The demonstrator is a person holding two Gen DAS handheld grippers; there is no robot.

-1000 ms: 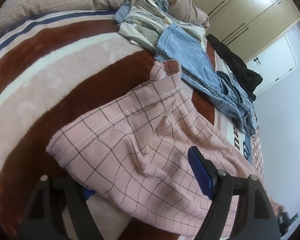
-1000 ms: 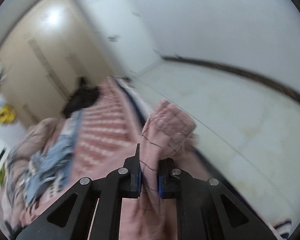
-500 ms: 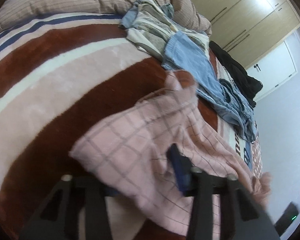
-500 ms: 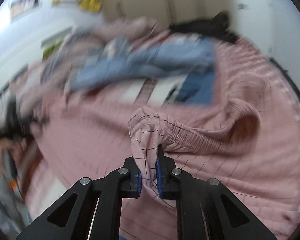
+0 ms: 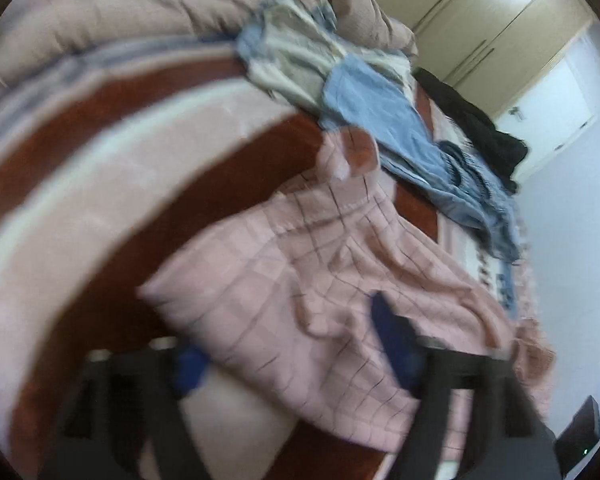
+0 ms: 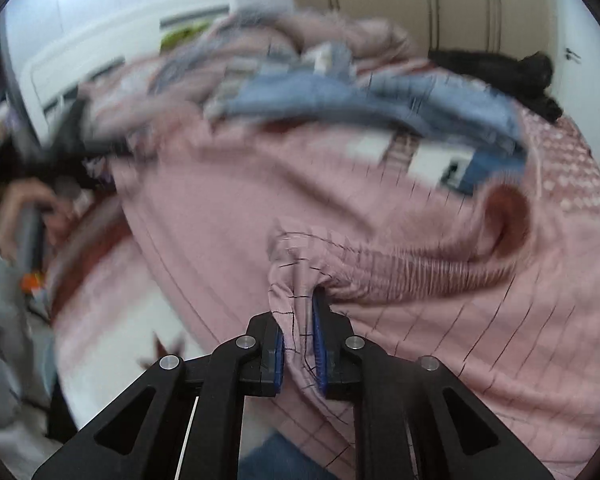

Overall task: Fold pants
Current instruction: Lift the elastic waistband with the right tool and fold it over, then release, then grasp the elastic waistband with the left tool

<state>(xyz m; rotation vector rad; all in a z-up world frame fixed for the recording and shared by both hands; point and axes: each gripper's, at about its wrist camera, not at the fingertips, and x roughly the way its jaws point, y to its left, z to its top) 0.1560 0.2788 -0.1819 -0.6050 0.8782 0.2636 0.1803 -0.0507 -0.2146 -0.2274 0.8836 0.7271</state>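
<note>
Here the right gripper [image 6: 299,350] has its fingers pinched nearly shut on the gathered waistband of the pink checked pants [image 6: 380,264]. The left gripper [image 5: 296,344] is spread wide, one finger [image 5: 394,340] over a pant leg [image 5: 300,292], the other under its edge. The pants sprawl across the striped blanket [image 5: 100,184] on the bed; a blue garment [image 5: 384,120] lies toward the far edge.

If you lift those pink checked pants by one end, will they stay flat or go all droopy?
Probably droopy: the pink checked pants already bunch into folds where the right gripper pinches them. They look thin and light, wrinkling over the left gripper. The gathered waistband likely stretches.
</note>
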